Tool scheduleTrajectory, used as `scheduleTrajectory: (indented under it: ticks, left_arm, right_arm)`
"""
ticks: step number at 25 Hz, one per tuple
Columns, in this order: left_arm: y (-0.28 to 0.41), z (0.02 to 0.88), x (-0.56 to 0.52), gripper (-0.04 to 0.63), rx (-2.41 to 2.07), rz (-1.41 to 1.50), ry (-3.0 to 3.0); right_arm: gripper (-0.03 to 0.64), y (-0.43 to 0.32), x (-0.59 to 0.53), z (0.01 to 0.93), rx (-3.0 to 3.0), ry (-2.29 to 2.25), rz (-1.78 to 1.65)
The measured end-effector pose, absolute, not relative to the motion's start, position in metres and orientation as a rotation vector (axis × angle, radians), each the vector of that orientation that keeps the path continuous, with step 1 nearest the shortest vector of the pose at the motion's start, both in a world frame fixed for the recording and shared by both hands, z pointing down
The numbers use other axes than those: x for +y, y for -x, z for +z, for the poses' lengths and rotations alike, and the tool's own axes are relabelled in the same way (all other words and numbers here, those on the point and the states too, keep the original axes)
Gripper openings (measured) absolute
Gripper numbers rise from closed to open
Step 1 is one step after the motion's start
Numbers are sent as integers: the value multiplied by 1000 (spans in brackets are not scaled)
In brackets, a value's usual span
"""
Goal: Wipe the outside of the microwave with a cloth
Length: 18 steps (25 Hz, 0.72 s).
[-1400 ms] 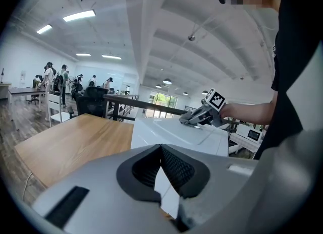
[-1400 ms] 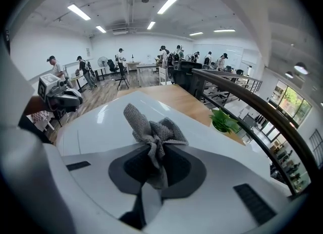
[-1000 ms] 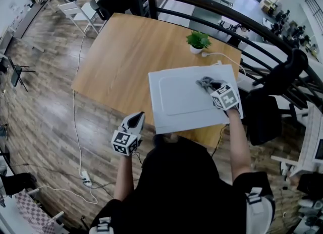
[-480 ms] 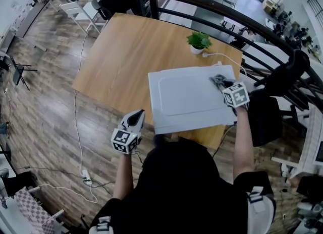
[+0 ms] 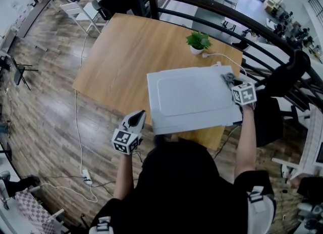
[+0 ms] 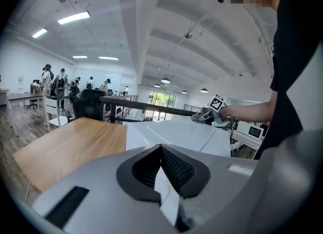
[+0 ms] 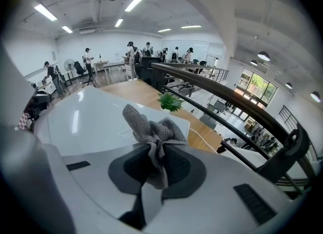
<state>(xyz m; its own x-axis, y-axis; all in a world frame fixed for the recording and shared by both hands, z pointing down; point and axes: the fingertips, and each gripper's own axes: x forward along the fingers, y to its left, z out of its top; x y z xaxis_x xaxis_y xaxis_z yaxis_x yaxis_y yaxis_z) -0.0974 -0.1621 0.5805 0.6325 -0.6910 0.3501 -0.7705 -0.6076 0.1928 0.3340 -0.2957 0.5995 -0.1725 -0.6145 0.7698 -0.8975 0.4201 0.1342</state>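
The white microwave (image 5: 192,99) sits on the near right part of the wooden table (image 5: 121,56); I look down on its top. My right gripper (image 5: 235,83) is at the top's far right edge, shut on a crumpled grey cloth (image 5: 228,78) that rests on the surface. In the right gripper view the cloth (image 7: 151,127) bunches out from between the closed jaws above the microwave top (image 7: 86,119). My left gripper (image 5: 136,120) hangs shut and empty, off the table's near edge, left of the microwave. In the left gripper view, the microwave top (image 6: 171,132) lies ahead.
A small potted plant (image 5: 198,41) stands on the table behind the microwave, beside a white cable (image 5: 227,57). A dark curved railing (image 5: 252,26) runs close behind and to the right. A power strip (image 5: 86,178) and cords lie on the wooden floor at left.
My right gripper has slid the cloth to the right across the microwave top, from its middle right to the far right edge. The left gripper has stayed put.
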Motion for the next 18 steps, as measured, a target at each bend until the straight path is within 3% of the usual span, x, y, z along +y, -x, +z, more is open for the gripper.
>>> scheduleTrajectory:
  ticks: [18]
  left_arm:
    - [97,580,-143,-2,-1246,337,-2480]
  right_arm:
    - [32,-348,-341,601,-1861,-1257,404]
